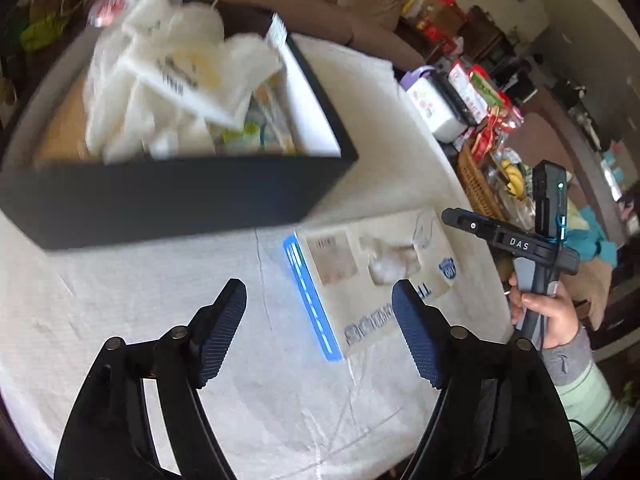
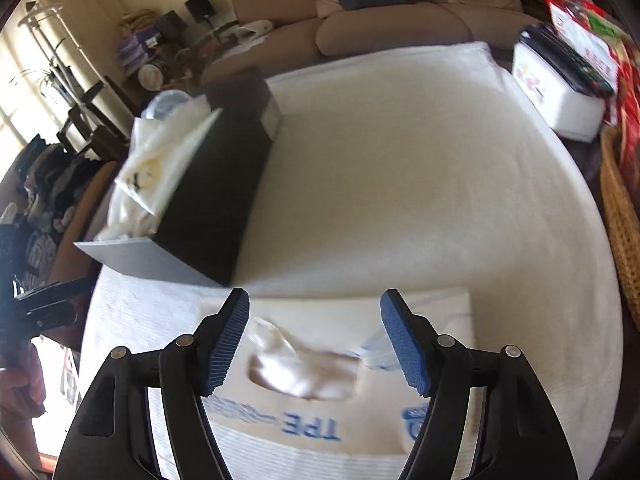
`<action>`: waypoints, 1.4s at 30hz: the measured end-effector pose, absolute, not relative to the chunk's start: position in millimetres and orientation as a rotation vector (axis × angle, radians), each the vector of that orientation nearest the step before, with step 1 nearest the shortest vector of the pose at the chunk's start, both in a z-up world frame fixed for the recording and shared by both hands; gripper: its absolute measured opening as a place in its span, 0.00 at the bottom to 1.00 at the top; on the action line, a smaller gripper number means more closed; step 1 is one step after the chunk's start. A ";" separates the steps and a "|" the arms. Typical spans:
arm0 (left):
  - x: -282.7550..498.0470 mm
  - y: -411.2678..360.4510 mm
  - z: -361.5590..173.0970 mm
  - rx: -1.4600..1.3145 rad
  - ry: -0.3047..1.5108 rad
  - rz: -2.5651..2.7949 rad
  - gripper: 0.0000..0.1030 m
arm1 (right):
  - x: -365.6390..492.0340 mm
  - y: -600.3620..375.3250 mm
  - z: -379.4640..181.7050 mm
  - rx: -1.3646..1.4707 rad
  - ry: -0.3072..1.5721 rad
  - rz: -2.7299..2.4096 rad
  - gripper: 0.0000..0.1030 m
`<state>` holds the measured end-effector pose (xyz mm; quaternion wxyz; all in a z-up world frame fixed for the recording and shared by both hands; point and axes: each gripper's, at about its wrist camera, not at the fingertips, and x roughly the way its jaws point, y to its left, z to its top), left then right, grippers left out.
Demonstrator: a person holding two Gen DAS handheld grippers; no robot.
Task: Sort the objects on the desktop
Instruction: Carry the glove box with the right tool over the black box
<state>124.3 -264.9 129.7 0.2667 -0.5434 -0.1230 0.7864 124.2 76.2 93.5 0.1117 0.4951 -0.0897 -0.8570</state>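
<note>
Both my jaws stood released, empty. Glove box (image 2: 352, 408) near table's (image 2: 400, 184) front edge: light, crushable cardboard; gripped best across short edge.

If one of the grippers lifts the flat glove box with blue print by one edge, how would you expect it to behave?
The glove box looks like thin cardboard, so it is probably light and may flex when gripped. Its top opening shows loose gloves, which could spill if it tilts. Lying flat on the white cloth, it should slide rather than roll or tip.

Daylit, motion-blurred fisheye views, corners dark, window glare left.
</note>
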 end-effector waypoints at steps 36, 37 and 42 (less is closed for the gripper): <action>124.3 -134.8 82.5 -1.475 -0.290 2.479 0.69 | 166.3 83.1 74.6 1.340 0.123 -2.738 0.93; 125.3 -138.1 86.4 -1.450 -0.312 2.494 0.69 | 170.4 80.6 79.6 1.307 0.129 -2.756 0.93; 122.6 -153.7 91.0 -1.416 -0.366 2.531 0.74 | 174.2 59.0 90.8 1.186 0.177 -2.802 0.93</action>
